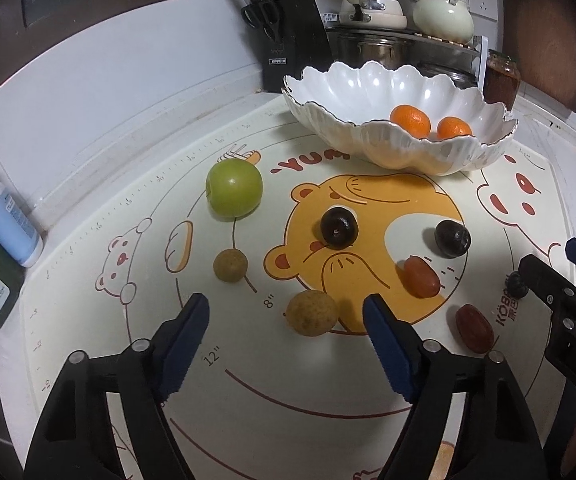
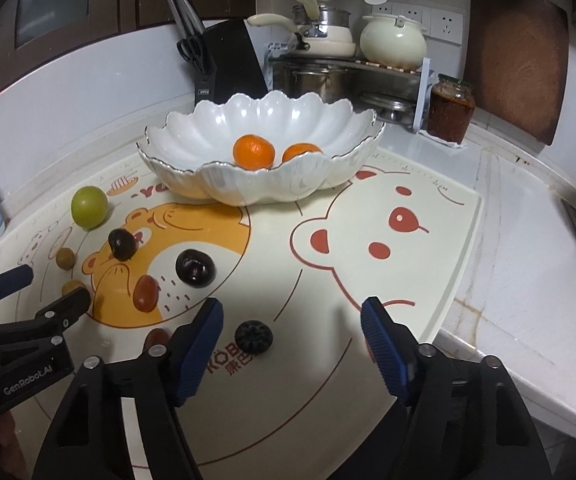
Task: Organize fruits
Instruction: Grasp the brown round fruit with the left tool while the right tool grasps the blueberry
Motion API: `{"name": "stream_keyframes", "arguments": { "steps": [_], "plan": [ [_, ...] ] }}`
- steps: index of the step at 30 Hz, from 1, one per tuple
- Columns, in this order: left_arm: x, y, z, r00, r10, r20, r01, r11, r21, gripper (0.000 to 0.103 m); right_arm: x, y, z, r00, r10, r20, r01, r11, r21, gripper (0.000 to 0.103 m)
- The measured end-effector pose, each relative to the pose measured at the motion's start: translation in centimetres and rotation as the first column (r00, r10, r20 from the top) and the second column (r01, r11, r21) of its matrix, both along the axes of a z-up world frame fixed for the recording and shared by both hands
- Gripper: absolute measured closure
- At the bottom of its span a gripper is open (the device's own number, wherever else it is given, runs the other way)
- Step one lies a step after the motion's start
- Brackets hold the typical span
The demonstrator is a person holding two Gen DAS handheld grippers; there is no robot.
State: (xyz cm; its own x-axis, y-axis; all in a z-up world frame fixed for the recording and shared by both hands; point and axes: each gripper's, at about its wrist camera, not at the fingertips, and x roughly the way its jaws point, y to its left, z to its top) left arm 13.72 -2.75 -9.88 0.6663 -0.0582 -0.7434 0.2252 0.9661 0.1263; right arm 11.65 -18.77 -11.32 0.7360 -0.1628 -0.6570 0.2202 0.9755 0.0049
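Blue-padded and spread wide, the left gripper [image 1: 285,322] holds nothing, and a tan longan [image 1: 312,313] lies on the mat [image 1: 87,312] just ahead, nearer its right finger than its left. The right gripper [image 2: 292,320] is likewise released and empty, with a small dark berry [image 2: 253,337] sitting close to its left finger. Off-centre fruit is my first worry: a closing jaw would probably touch one side before the other and nudge the round thing away instead of catching it.

Farther out lie two reddish oval fruits [image 1: 421,277], a second, smaller longan [image 1: 230,265], two dark plums [image 1: 339,227] and a green apple [image 1: 234,188], all loose on the mat and apart from one another. Smooth round skins (the plums look glossy) would likely squirt from the pads if pinched off-axis, and soft ones may bruise.

Farthest, the scalloped white bowl [image 2: 175,148] already holds two mandarins [image 2: 253,151]. Its raised, wavy rim looks easy to clip on approach, and the two grippers, working near each other, could collide.
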Motion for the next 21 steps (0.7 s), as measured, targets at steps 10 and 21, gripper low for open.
{"name": "stream_keyframes", "arguments": {
  "steps": [10, 21],
  "plan": [
    [0.5, 0.0, -0.8, 1.000, -0.007, -0.019, 0.007, 1.000, -0.009, 0.035, 0.3, 0.3, -0.9, 0.999, 0.021, -0.034, -0.021, 1.000, 0.010, 0.040],
    [0.8, -0.1, -1.4, 0.999, -0.013, -0.042, 0.012, 1.000, -0.021, 0.041, 0.6, 0.3, -1.9, 0.997, 0.033, -0.067, -0.032, 0.999, 0.023, 0.050]
  ]
}}
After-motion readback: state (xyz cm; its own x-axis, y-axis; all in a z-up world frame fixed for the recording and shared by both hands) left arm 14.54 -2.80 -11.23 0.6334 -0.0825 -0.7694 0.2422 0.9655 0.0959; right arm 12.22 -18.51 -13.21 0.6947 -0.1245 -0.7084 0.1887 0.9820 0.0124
